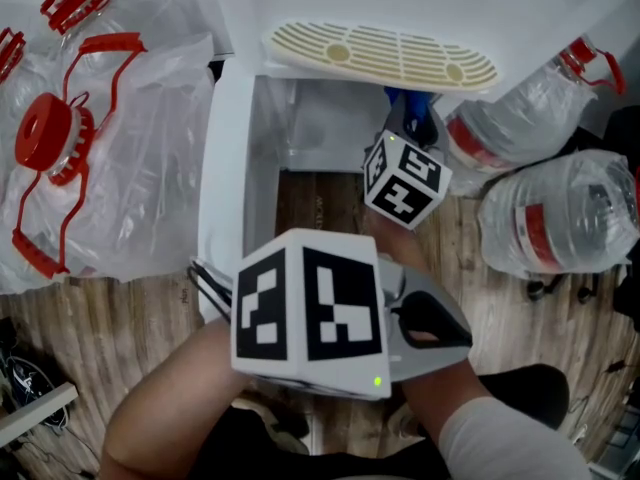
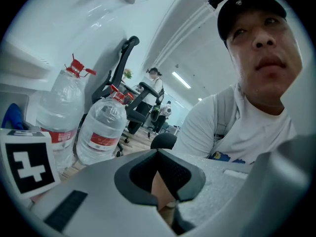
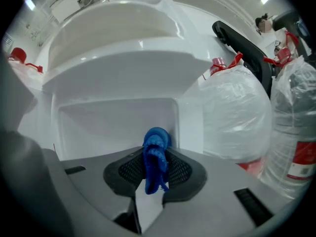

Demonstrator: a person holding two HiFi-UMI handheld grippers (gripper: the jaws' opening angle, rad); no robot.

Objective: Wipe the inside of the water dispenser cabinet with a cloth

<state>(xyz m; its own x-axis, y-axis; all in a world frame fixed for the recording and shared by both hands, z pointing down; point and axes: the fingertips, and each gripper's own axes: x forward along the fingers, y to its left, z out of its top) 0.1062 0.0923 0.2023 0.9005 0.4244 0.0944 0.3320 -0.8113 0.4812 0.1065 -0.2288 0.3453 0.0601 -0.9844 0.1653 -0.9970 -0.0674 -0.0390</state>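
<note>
The white water dispenser cabinet [image 1: 225,168] stands open in the head view, its hollow facing me. My right gripper [image 1: 408,118] reaches into the upper right of the opening, shut on a blue cloth [image 1: 396,96]. In the right gripper view the blue cloth [image 3: 156,157] hangs bunched between the pads of the right gripper [image 3: 157,169], with the cabinet's white back wall [image 3: 113,122] just ahead. My left gripper [image 1: 440,328] is held low, close to my body and outside the cabinet. It points up at the person, and the left gripper [image 2: 159,177] has its jaws together with nothing held.
A beige slotted drip tray [image 1: 380,56] lies on top of the cabinet. Full water bottles [image 1: 560,218] crowd the floor to the right, close to the cabinet. Empty bottles with red caps in plastic bags [image 1: 60,138] lie to the left. An office chair [image 2: 123,58] stands behind the bottles.
</note>
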